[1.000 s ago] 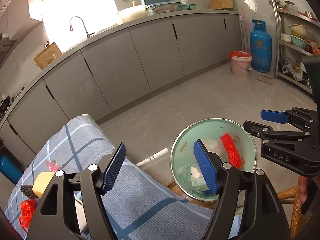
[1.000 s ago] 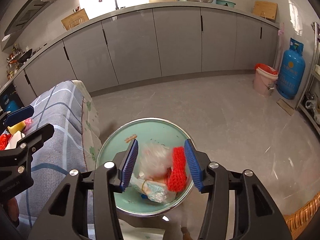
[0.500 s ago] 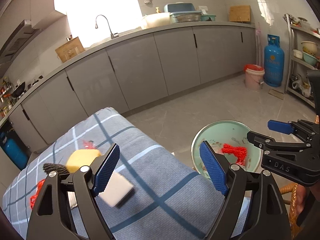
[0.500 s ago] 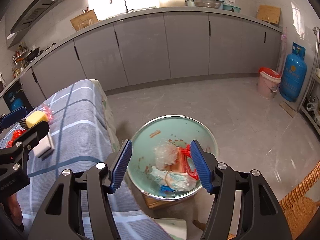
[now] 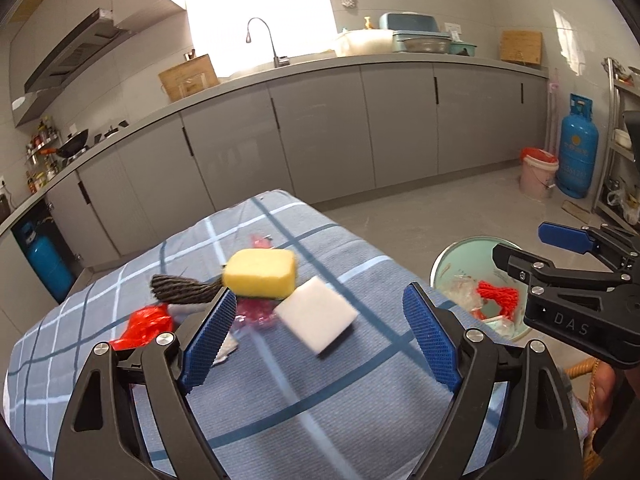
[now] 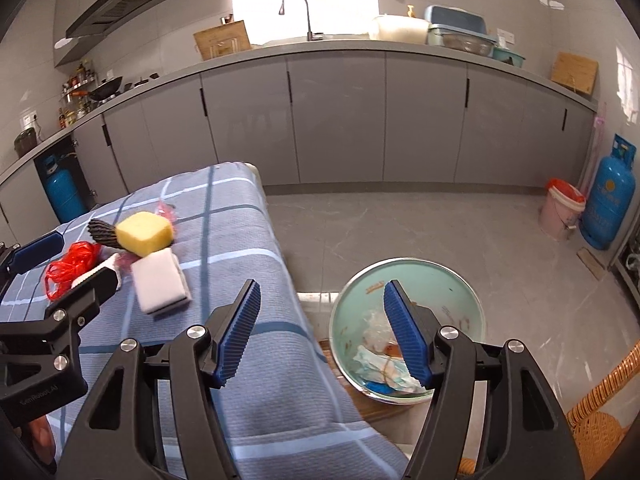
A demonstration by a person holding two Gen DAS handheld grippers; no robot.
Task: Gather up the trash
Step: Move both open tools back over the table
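Observation:
A mint-green basin (image 6: 420,268) sits low beside the table, with a red net (image 5: 498,294) and crumpled tissue (image 6: 384,364) inside. On the blue checked cloth (image 5: 304,392) lie a yellow sponge (image 5: 260,272), a white sponge (image 5: 316,312), red plastic strip (image 5: 144,324), a dark scrubber (image 5: 180,290) and a pink wrapper (image 5: 256,316). My left gripper (image 5: 318,312) hovers over the cloth just short of the sponges, jaws opening, nothing between them. My right gripper (image 6: 322,292) hangs over the table edge and basin, jaws opening and empty.
Grey cabinets (image 6: 340,120) with a sink run along the far wall. A pink bucket (image 6: 562,212) and a blue gas cylinder (image 6: 610,204) stand at the right. A wicker chair (image 6: 600,412) is close at lower right, and a metal shelf (image 5: 620,152) stands at far right.
Both grippers have drawn back and up from over the basin toward the table, and their jaws have widened. The red net that was between the right fingers now lies in the basin.

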